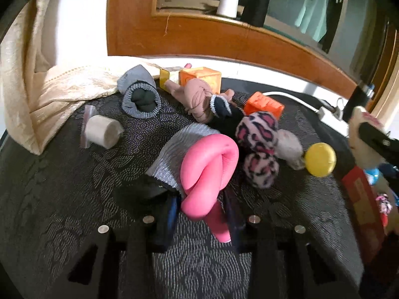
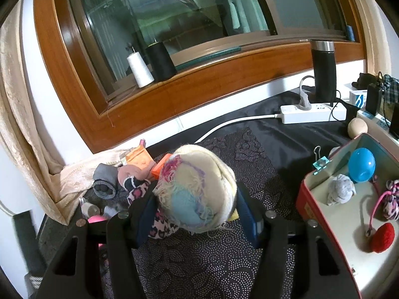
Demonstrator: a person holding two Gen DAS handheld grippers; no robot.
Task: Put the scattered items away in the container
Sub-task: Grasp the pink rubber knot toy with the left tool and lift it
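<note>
Pink rolled socks with a grey ribbed cuff point(image 1: 207, 174) sit clenched between the jaws of the left gripper point(image 1: 199, 214), just clear of the dark patterned tablecloth point(image 1: 62, 199), beside the leopard-print sock bundle point(image 1: 259, 147). The right gripper point(image 2: 197, 209) grasps a cream, fuzzy pastel sock ball point(image 2: 197, 189), raised over the cloth to the left of the red tin container point(image 2: 324, 214).

To do this step well, I judge each bundle should travel high enough to clear the tin's rim and be let go only once over its pale floor, away from the blue egg point(image 2: 361, 164) and red pom-pom point(image 2: 382, 236) already inside.

Only the right wrist view shows the tin's contents; the left wrist view alone shows the remaining pile plainly, including the yellow ball point(image 1: 320, 159) near the leopard-print bundle.
</note>
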